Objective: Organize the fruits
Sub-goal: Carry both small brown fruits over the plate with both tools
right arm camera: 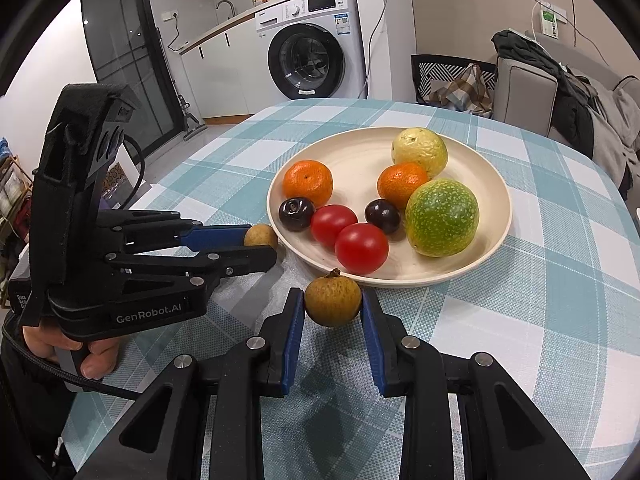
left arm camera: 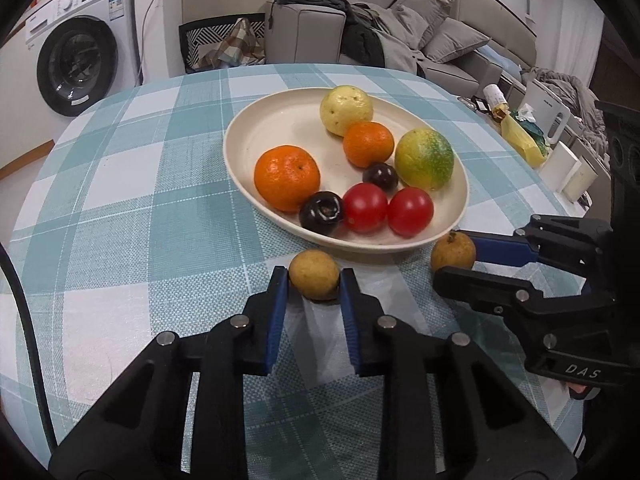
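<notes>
A cream plate [left arm camera: 256, 120] [right arm camera: 360, 148] holds two oranges, a yellow guava, a green-yellow fruit, two red tomatoes and two dark plums. My left gripper [left arm camera: 314, 278] is shut on a brown longan [left arm camera: 314, 274], low over the tablecloth just in front of the plate; it shows in the right wrist view [right arm camera: 262, 246] too. My right gripper [right arm camera: 333, 300] is shut on a second brown longan [right arm camera: 333, 300] with a stem, also just in front of the plate; in the left wrist view this gripper [left arm camera: 454, 258] holds that longan [left arm camera: 453, 255] by the plate's near right rim.
The round table has a blue-and-white checked cloth [left arm camera: 140, 220]. A washing machine [right arm camera: 316, 52] and a sofa [left arm camera: 420, 40] with clothes stand beyond it. A yellow bag and small items [left arm camera: 520, 136] lie past the table's right edge.
</notes>
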`<move>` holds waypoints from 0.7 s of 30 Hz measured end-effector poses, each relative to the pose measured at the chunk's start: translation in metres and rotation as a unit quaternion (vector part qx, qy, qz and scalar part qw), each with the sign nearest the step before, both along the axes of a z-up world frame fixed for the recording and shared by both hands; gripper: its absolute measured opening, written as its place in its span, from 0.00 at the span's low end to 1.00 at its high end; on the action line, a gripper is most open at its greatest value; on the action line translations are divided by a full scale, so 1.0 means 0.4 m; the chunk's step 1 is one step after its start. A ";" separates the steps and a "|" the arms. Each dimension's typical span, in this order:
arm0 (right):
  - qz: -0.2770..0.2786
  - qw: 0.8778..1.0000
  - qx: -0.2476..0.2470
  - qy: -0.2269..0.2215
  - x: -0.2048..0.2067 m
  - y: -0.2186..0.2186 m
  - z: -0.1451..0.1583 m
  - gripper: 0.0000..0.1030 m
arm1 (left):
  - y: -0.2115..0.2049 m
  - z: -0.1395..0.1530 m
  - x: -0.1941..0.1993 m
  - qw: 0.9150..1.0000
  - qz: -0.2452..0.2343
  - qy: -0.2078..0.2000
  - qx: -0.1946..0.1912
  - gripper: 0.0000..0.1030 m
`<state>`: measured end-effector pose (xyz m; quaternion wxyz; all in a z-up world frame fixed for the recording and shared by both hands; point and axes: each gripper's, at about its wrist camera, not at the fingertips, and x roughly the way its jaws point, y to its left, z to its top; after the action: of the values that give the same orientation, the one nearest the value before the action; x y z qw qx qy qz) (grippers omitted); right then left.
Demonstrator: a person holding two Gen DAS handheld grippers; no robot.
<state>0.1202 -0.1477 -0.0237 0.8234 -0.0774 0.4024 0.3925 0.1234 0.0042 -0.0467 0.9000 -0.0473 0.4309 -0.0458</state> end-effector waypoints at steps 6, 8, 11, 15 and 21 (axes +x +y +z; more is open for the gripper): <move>0.000 1.000 0.000 -0.001 0.000 0.000 0.000 0.29 | -0.003 0.005 -0.005 1.000 -0.003 -0.007 0.000 0.22; 0.000 1.000 0.000 0.000 0.000 0.001 -0.001 0.29 | -0.001 0.004 -0.006 1.000 -0.004 -0.007 0.000 0.22; 0.000 1.000 0.000 -0.001 0.000 0.000 -0.001 0.29 | 0.000 0.006 -0.008 1.000 -0.004 -0.011 0.000 0.22; 0.000 1.000 0.000 -0.001 0.000 0.000 0.000 0.29 | 0.000 0.014 -0.016 1.000 -0.002 -0.021 0.003 0.22; 0.000 1.000 0.003 -0.004 -0.002 -0.001 0.004 0.29 | 0.010 0.034 -0.036 0.999 0.008 -0.047 0.001 0.22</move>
<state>0.1194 -0.1481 -0.0221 0.8254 -0.0758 0.3980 0.3932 0.1088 0.0083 -0.0332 0.9198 -0.0481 0.3873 -0.0404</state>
